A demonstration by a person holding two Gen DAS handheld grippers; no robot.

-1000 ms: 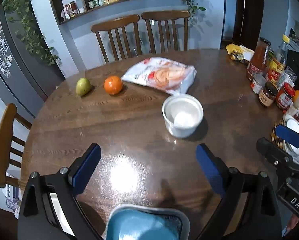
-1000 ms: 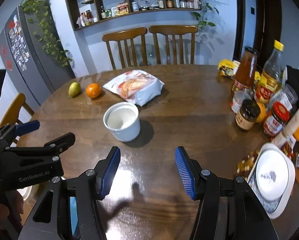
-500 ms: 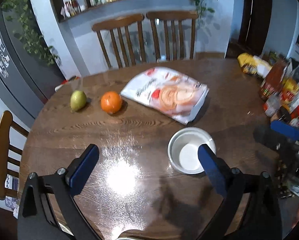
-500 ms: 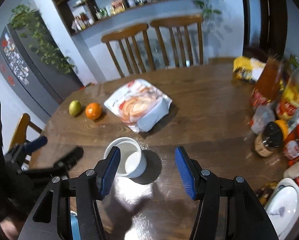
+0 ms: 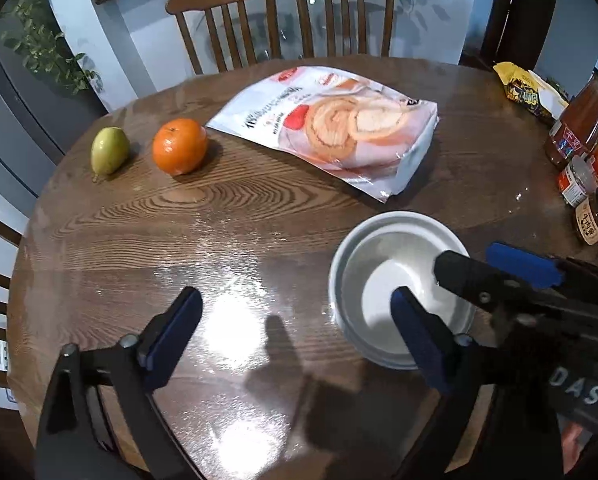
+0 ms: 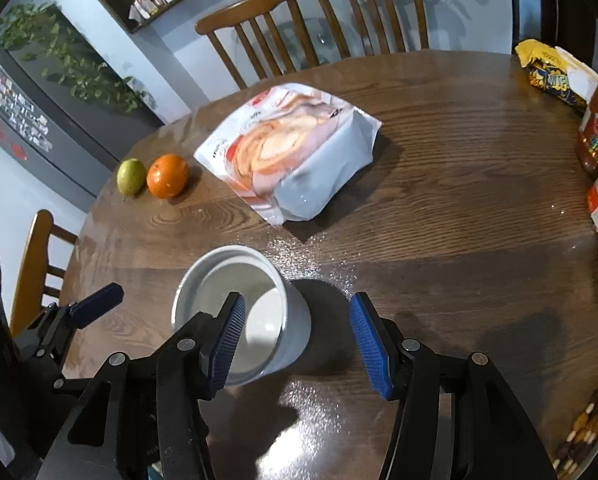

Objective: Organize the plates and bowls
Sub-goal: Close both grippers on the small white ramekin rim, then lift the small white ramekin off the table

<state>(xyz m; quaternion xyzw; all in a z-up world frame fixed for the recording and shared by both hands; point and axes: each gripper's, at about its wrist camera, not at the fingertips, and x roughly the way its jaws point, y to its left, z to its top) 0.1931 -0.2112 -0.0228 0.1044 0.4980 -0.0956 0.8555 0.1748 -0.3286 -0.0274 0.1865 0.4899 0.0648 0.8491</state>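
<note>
Table (image 5: 259, 224): 1 white bowl (image 5: 383, 272) (both tongs (image 6: 295, 332) open), 2 fruits.

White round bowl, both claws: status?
Right claw open, straddling white round ceramic bowl rim. Left claw open, empty. Nothing blocking.

Overhead glare on table (image 5: 227, 308), fisheye-warped edges

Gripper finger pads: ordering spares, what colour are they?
Blue, ribbed pads on black arms; clearest in the right wrist view.
</note>
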